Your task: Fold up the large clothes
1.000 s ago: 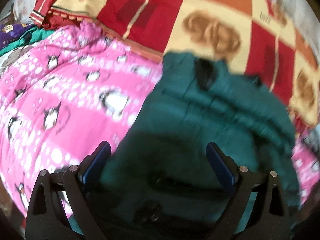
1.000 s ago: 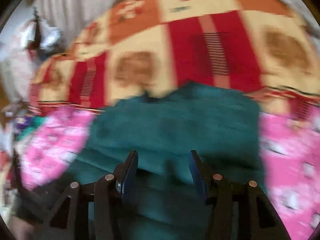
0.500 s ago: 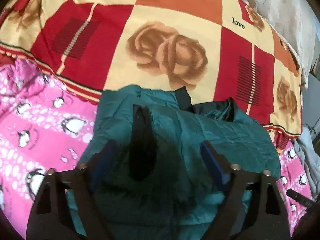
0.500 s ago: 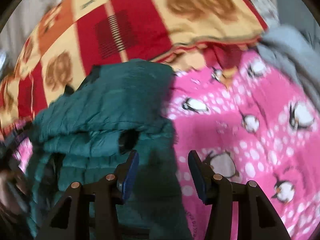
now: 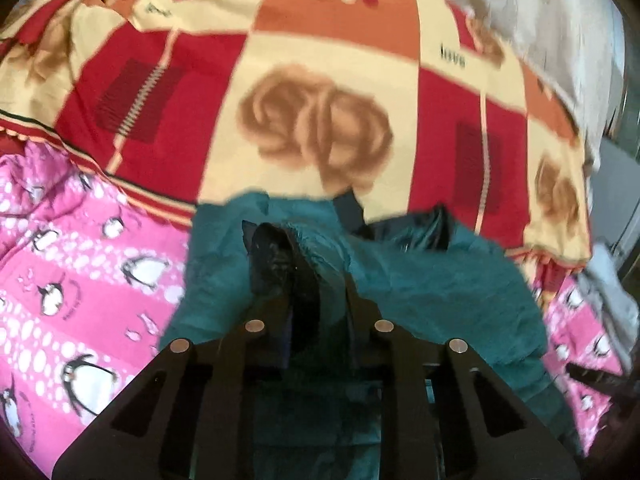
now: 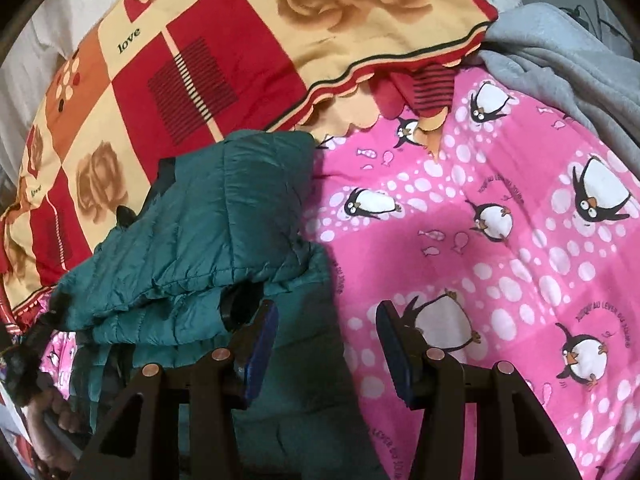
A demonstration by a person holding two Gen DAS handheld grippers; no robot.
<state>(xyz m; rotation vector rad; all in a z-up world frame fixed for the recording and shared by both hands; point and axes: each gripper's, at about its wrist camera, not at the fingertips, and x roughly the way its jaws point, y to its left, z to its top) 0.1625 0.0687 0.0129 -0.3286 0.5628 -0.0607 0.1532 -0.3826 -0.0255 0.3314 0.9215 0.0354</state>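
Left wrist view: L gripper point(image 5: 316, 300) closing on a dark-lined fold, prob a cuff or sleeve end, of the teal puffer jacket point(image 5: 432, 280); fabric is between the 2 fingers and pinched there.
Right wrist view: R gripper point(image 6: 326, 340) about half open, nothing between its 2 blue pads; left pad sits over the jacket's edge, right pad over the pink cover.
Jacket: teal quilted jacket point(image 6: 208, 232) lies bunched and partly folded on the bed, layers stacked on each other, dark lining showing at a sleeve opening just ahead of the R gripper's left finger.
Jacket position: on the pink penguin blanket point(image 6: 500, 240), its far edge reaching the patchwork blanket point(image 6: 192, 60); in left wrist view it sits centre-right, w/ pink penguin blanket point(image 5: 80, 280) to its left.
Patchwork blanket: red, cream and orange squares w/ brown roses and the word "love" point(image 5: 320, 80); lies behind the jacket, scalloped edge overlapping the pink one.
Grey fleece: grey blanket point(image 6: 560, 60) heaped at top right of right wrist view, touching the pink cover.
Person: a hand point(image 6: 48, 424) at bottom left of right wrist view, beside the jacket's edge; partly hidden, can't tell what it holds.
Blur: left wrist view is soft, small detail unclear.
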